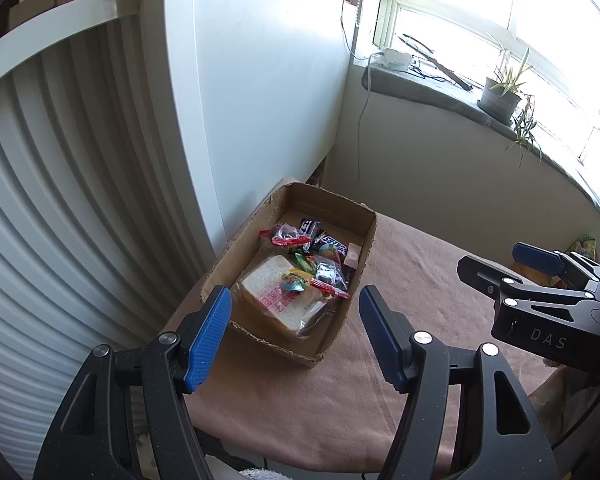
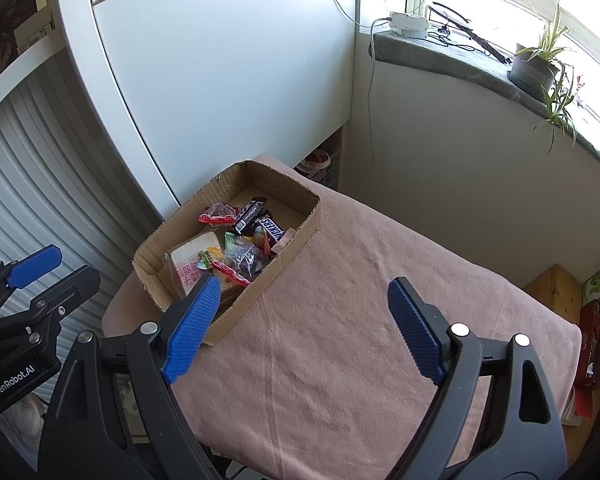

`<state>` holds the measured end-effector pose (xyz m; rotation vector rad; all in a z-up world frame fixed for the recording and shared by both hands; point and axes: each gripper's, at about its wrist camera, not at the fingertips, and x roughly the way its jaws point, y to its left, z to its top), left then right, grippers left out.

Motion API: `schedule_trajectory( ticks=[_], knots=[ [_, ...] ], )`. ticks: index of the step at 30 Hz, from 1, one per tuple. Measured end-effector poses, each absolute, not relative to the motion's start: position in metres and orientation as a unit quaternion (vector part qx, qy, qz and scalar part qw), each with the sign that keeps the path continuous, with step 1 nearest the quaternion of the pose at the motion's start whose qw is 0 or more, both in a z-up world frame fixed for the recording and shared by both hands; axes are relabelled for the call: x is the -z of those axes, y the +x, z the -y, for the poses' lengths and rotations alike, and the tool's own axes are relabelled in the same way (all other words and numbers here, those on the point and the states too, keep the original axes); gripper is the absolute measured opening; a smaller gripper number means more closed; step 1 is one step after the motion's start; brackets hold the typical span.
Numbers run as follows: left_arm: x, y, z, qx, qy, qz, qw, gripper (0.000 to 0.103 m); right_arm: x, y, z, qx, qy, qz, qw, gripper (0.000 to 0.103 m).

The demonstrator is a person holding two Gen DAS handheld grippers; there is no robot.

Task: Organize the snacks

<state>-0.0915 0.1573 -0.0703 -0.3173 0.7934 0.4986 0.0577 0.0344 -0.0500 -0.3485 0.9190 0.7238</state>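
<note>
An open cardboard box (image 1: 366,246) (image 2: 296,236) sits at the far left of a table covered with a pink cloth (image 1: 400,280) (image 2: 360,300). It holds a bagged bread slice (image 1: 278,296) (image 2: 188,266), a Snickers bar (image 1: 332,245) (image 2: 273,229) and several small wrapped sweets. My left gripper (image 1: 295,338) is open and empty, above the box's near end. My right gripper (image 2: 305,330) is open and empty, above the cloth to the right of the box. Each gripper shows in the other's view, the right one (image 1: 540,280) and the left one (image 2: 24,300).
A white cabinet (image 2: 220,80) stands behind the box and a ribbed white shutter (image 1: 40,200) to the left. A windowsill with a potted plant (image 2: 536,66) and a white device (image 2: 408,24) runs along the back right. A wooden crate (image 2: 556,292) stands right of the table.
</note>
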Motion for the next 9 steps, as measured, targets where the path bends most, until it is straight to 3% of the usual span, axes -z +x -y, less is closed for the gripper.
schedule_trajectory(
  ticks=[9],
  knots=[
    [0.0717, -0.0894, -0.1589, -0.234, -0.151, -0.385, 0.88, 0.066, 0.052, 0.0613, -0.0305, -0.335, -0.165, -0.435, 0.819, 0.088]
  ],
)
